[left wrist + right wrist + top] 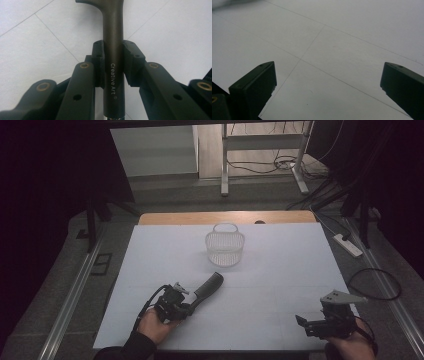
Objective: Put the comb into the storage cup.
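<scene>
Hiding comb (pixel 113 50) handle's clamped middle

The left hand-held gripper (pixel 187 306) is clamped tight, while the right hand-held gripper (pixel 301 322) gapes wide.

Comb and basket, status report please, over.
Left gripper shut on the comb handle. Right gripper open, nothing between jaws, over bare table. White basket upright beyond comb, path clear.

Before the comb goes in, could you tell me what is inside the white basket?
Nothing shows inside the white mesh basket. Its bottom is partly hidden by its wall. The dark comb lies nearer, clamped in the left gripper.
</scene>
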{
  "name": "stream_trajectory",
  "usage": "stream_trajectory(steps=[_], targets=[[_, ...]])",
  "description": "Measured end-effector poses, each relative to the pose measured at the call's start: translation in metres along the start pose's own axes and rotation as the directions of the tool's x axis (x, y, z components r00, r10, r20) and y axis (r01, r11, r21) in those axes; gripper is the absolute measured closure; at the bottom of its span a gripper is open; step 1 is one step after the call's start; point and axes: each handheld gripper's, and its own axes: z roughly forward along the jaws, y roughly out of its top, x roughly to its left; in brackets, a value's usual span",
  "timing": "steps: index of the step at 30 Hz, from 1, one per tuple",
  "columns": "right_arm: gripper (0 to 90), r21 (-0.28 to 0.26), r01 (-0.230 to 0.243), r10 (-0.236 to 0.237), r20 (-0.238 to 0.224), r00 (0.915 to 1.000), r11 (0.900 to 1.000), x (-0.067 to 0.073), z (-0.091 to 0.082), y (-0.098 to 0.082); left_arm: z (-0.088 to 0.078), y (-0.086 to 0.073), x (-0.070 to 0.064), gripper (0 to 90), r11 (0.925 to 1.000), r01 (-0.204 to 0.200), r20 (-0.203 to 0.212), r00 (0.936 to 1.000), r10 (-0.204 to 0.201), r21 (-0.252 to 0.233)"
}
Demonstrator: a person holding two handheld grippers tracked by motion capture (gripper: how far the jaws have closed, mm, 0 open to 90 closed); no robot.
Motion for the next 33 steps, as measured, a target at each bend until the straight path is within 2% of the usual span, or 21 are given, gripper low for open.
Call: stream_trajectory(steps=[7,10,11,16,17,18,20,21,22,23,24,27,28,30,33], targets=[[0.6,0.0,-0.001,0.001,0.0,1.0,1.0,0.0,0.0,0.0,-0.008,-0.001,-0.002,72.2,0.9974,-0.023,0.013,0.9996,0.024,-0.069],[0.6,0.0,-0.001,0.001,0.0,1.0,1.0,0.0,0.0,0.0,-0.012,-0.001,-0.003,72.2,0.9944,-0.026,0.023,0.9993,0.029,-0.102],[0.6,0.0,-0.001,0.001,0.0,1.0,1.0,0.0,0.0,0.0,-0.014,-0.002,-0.004,72.2,0.9916,-0.026,0.026,0.9992,0.029,-0.127],[0.6,-0.001,0.0,0.0,0.0,1.0,1.0,0.0,0.0,0.0,-0.02,-0.003,-0.005,72.2,0.9864,-0.033,0.024,0.999,0.037,-0.161],[0.6,-0.001,-0.001,0.001,0.0,1.0,1.0,0.0,0.0,0.0,-0.022,-0.003,-0.006,72.2,0.9826,-0.042,0.02,0.9987,0.047,-0.181],[0.6,-0.001,-0.001,0.001,0.0,1.0,1.0,0.0,0.0,0.0,-0.022,-0.003,-0.006,72.2,0.9826,-0.042,0.02,0.9987,0.047,-0.181],[0.6,-0.002,-0.001,0.001,0.0,1.0,1.0,0.0,0.0,0.0,-0.025,-0.003,-0.006,72.2,0.978,-0.046,0.021,0.9985,0.051,-0.204],[0.6,-0.002,-0.001,0.001,0.0,1.0,1.0,0.0,0.0,0.0,-0.026,-0.004,-0.006,72.1,0.9727,-0.052,0.026,0.9979,0.059,-0.226],[0.6,-0.002,-0.001,0.001,0.0,1.0,1.0,0.0,0.0,0.0,-0.026,-0.004,-0.006,72.2,0.9727,-0.052,0.026,0.9979,0.059,-0.226],[0.6,-0.003,-0.001,0.001,0.0,1.0,1.0,0.0,0.0,0.0,-0.028,-0.004,-0.006,72.1,0.9672,-0.053,0.026,0.9978,0.061,-0.248],[0.6,-0.004,0.0,0.0,0.0,1.0,1.0,0.0,-0.001,0.0,-0.028,-0.004,-0.006,72.2,0.9672,-0.053,0.026,0.9978,0.061,-0.248],[0.7,-0.005,0.0,0.0,-0.001,1.0,1.0,0.0,-0.001,0.0,-0.031,-0.005,-0.006,72.1,0.9593,-0.057,0.023,0.9976,0.065,-0.277],[0.6,-0.006,0.001,-0.001,-0.002,1.0,1.0,0.0,-0.001,0.0,-0.033,-0.005,-0.007,72.2,0.9535,-0.058,0.019,0.9976,0.066,-0.296],[0.7,-0.009,0.001,-0.001,-0.003,1.0,1.0,0.0,-0.001,0.0,-0.034,-0.006,-0.007,72.1,0.951,-0.058,0.016,0.9977,0.066,-0.304],[0.6,-0.017,0.005,-0.005,-0.01,0.9999,1.0,0.0,-0.002,0.0,-0.036,-0.006,-0.008,72.1,0.9427,-0.065,0.012,0.9973,0.073,-0.327]])
